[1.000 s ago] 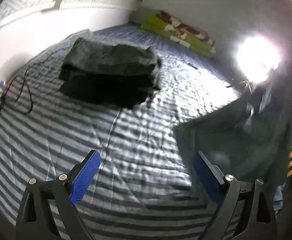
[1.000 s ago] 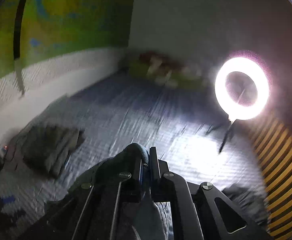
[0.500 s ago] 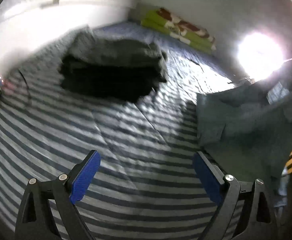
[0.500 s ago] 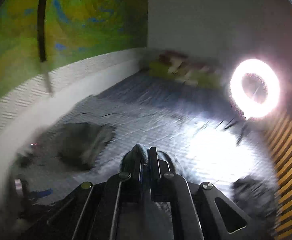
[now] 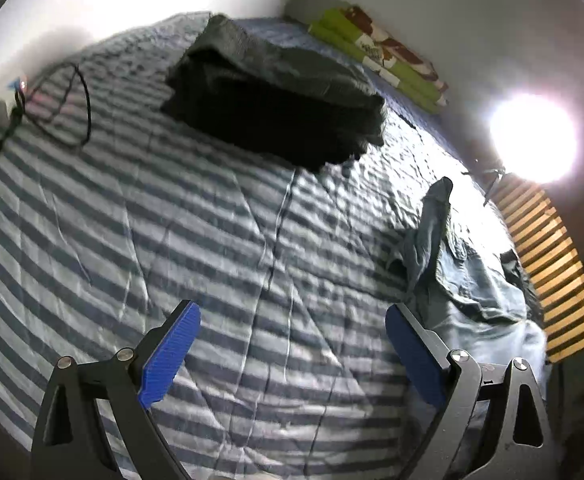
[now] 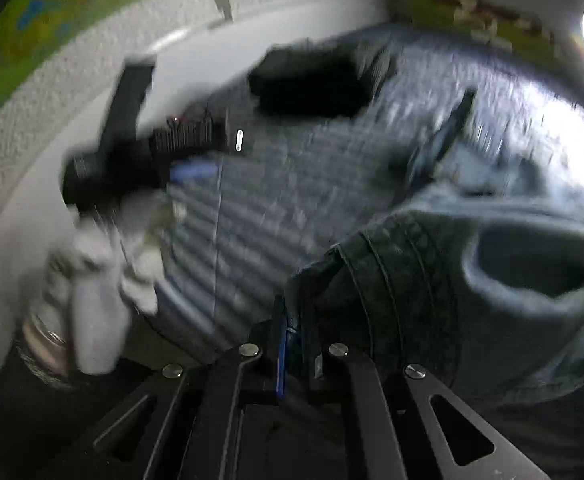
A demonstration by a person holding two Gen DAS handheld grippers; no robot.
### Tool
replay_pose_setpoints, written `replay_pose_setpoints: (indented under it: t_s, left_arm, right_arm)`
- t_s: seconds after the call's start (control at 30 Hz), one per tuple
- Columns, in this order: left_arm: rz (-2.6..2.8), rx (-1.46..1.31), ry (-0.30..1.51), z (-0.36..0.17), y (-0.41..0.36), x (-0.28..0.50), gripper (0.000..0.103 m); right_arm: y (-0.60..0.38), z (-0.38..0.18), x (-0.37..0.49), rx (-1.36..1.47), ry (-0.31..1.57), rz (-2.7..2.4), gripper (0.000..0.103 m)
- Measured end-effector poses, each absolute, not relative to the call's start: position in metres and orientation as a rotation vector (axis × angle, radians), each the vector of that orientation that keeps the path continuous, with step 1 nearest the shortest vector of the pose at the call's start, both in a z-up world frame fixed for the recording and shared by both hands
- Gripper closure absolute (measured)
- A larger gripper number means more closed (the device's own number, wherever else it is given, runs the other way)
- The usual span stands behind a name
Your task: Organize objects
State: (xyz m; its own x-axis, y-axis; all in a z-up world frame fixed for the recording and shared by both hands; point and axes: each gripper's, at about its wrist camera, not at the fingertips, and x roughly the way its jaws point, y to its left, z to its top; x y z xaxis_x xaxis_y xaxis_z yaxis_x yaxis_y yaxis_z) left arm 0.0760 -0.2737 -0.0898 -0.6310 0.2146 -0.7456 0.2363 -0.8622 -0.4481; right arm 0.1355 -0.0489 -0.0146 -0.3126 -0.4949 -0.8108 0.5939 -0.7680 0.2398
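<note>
From the left wrist view, we see our left tool (image 5: 292,344) with its blue-padded fingers spread wide apart and nothing between them, poised over the bed (image 5: 171,248), which wears a blue-and-white striped cover. A stack of dark folded clothes (image 5: 275,96) lies toward the far side of the bed. To the right, a grey-blue garment (image 5: 468,292) is crumpled on the cover, one part of it pulled up into a peak. A black cable (image 5: 79,108) loops near the left edge, a green patterned pillow (image 5: 380,52) sits at the far wall, and a bright lamp (image 5: 532,138) glares at right.

From the right wrist view, which is blurred, our right tool (image 6: 296,332) has its fingers pressed together on a seamed edge of the grey-blue garment (image 6: 432,280), which spills off to the right over the bed (image 6: 292,184). The dark folded clothes (image 6: 312,84) lie beyond. Our left tool (image 6: 195,170) shows as a dark smear at left.
</note>
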Motion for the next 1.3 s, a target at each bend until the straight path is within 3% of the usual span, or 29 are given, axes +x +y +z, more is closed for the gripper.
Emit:
replay_pose_setpoints:
  t_s: [0.17,0.33,0.53,0.67,0.77,0.83,0.9,0.97,1.13,1.3]
  left_arm:
    - [-2.719,1.468,0.940,-0.105,-0.269,0.079,0.007]
    - [-2.778,1.495,0.752,-0.104,-0.253,0.085,0.007]
    - [-2.794,1.542,0.815,-0.105,-0.249,0.083,0.007]
    - [-2.783,1.598,0.833,-0.112,-0.242,0.089,0.007]
    - [-2.787,1.669,0.851,-0.117,-0.228,0.096,0.007]
    - [-2.796,1.705,0.851,-0.119,-0.216,0.100,0.007]
    - [-2.808,1.753,0.864,-0.122,-0.201,0.102,0.007]
    - [-2.818,1.792,0.856,-0.126,-0.185,0.103,0.007]
    - [-2.819,1.787,0.930,-0.131,-0.167,0.102,0.007]
    - [-2.849,1.772,0.834,-0.131,-0.153,0.104,0.007]
  right_arm:
    - [-0.075,-0.027,0.162,1.161,0.245,-2.164,0.098]
    - [-0.076,-0.019,0.171,1.109,0.276,-2.194,0.098]
    - [-0.078,-0.030,0.176,1.150,0.298,-2.148,0.097]
    - [-0.067,-0.013,0.186,1.149,0.404,-1.976,0.085]
    - [-0.037,0.017,0.179,1.145,0.342,-1.934,0.078]
    - [-0.015,0.042,0.160,1.114,0.294,-1.987,0.077]
    - [0.007,0.064,0.126,1.093,0.229,-2.073,0.060]
    - [0.025,0.077,0.081,1.084,0.165,-2.177,0.052]
    - [0.045,0.061,-0.054,1.212,0.101,-2.337,0.051]
    - [0.044,0.004,-0.141,1.414,-0.115,-2.252,0.049]
